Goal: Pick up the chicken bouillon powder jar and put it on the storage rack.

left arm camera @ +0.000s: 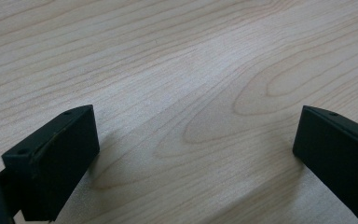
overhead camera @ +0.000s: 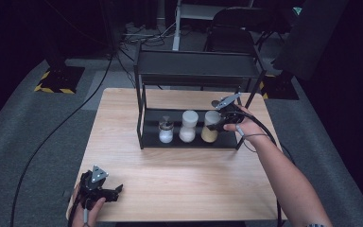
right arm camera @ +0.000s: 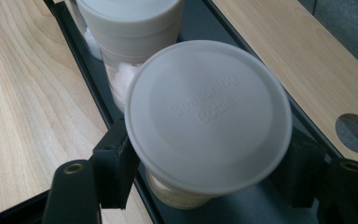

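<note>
High view: the pale wooden table [overhead camera: 179,189] is carrying a black two-tier metal rack [overhead camera: 196,71], and on the rack's lower shelf three clear seasoning bottles are standing in a row. The right gripper [overhead camera: 216,124], reaching in from the rack's right side, is closing its jaws around the rightmost one, the tan-filled seasoning bottle with a grey round lid [overhead camera: 210,126]. Next to it is standing the white-filled bottle with a grey lid [overhead camera: 188,126], and farther left the small bottle with a funnel-shaped top [overhead camera: 166,130].

Right gripper view: the black pads are pressing on the bottle just below its wide lid [right arm camera: 208,114], one on each side, and the bottle's base is resting on the shelf floor [right arm camera: 256,205]. The neighbouring white-filled bottle [right arm camera: 128,28] is standing very near.

Left gripper view: the left gripper [left arm camera: 191,154] is lying idle near the table's front left corner, jaws spread wide, holding nothing.

Risks, by judgement: the upper shelf is overhanging the bottles, so a steep lift is likely to knock the lid against it; a sideways swing is likely to topple the neighbour; and since the grip is sitting high on smooth glass, the bottle may be slipping or tilting on withdrawal.
</note>
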A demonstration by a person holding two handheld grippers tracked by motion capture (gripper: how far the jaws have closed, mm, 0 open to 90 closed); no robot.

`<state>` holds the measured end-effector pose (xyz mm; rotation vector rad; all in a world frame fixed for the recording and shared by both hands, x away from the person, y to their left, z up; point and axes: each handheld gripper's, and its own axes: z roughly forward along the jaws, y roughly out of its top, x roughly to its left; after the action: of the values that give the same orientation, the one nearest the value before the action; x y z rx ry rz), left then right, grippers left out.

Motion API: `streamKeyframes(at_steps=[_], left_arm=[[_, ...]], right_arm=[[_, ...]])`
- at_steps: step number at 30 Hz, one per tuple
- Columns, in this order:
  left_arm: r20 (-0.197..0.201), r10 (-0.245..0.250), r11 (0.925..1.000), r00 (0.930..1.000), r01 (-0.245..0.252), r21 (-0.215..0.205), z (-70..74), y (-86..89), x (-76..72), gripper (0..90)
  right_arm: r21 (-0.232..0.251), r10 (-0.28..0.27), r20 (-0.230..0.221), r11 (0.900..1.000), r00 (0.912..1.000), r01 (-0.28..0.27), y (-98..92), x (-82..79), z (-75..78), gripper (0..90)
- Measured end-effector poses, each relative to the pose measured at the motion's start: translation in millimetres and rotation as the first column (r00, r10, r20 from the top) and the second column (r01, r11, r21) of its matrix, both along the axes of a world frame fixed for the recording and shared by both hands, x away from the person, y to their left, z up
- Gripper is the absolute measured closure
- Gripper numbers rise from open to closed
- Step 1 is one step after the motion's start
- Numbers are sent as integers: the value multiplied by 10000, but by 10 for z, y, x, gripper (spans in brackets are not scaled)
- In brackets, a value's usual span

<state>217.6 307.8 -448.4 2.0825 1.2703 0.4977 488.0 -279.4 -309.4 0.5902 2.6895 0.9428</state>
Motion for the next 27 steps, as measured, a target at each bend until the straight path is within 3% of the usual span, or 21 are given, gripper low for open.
streamKeyframes(at_steps=[9, 27], left_arm=[[4, 3, 10000, 10000, -3, 3, 0, -1, -1, 3], [-8, -2, 10000, 10000, 2, 2, 1, 0, 1, 3]], right_arm=[[-87, -132, -63, 9999, 9999, 131, -6, 14, -42, 339], [182, -248, -173, 9995, 9995, 251, -106, 25, -94, 336]])
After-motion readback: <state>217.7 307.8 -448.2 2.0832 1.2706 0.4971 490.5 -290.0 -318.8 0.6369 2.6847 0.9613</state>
